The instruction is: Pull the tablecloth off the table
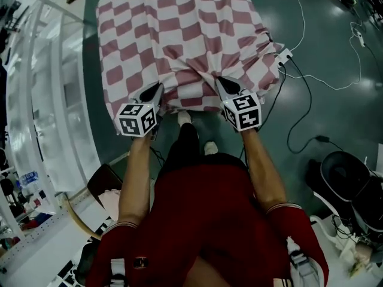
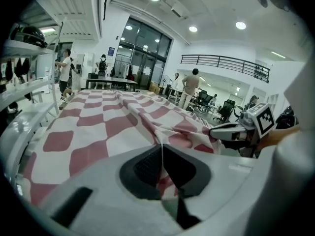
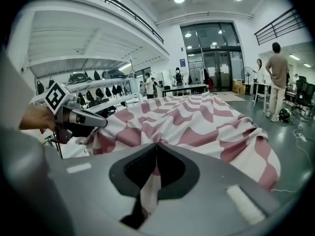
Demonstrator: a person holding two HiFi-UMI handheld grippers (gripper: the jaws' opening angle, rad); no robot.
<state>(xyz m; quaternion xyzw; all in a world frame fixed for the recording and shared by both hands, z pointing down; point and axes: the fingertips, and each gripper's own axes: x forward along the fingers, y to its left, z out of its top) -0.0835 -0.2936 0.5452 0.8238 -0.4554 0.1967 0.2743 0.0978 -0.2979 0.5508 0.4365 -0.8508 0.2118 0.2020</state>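
A red-and-white checked tablecloth point(image 1: 179, 34) covers the table and hangs over its near edge, bunched into folds between the two grippers. My left gripper point(image 1: 157, 90) is shut on the cloth's near edge at the left. My right gripper point(image 1: 220, 84) is shut on the same edge at the right. In the left gripper view the tablecloth point(image 2: 98, 127) runs away from the closed jaws, with a pinched fold between them, and the right gripper point(image 2: 219, 132) shows at the right. In the right gripper view the tablecloth point(image 3: 197, 122) is pinched likewise, with the left gripper point(image 3: 101, 123) at the left.
The person's legs and shoes point(image 1: 209, 147) stand close to the table's near edge. White shelving point(image 1: 36, 100) runs along the left. Black cables point(image 1: 299, 124) and a power strip point(image 1: 283, 57) lie on the green floor at the right. Several people point(image 2: 189, 85) stand far off.
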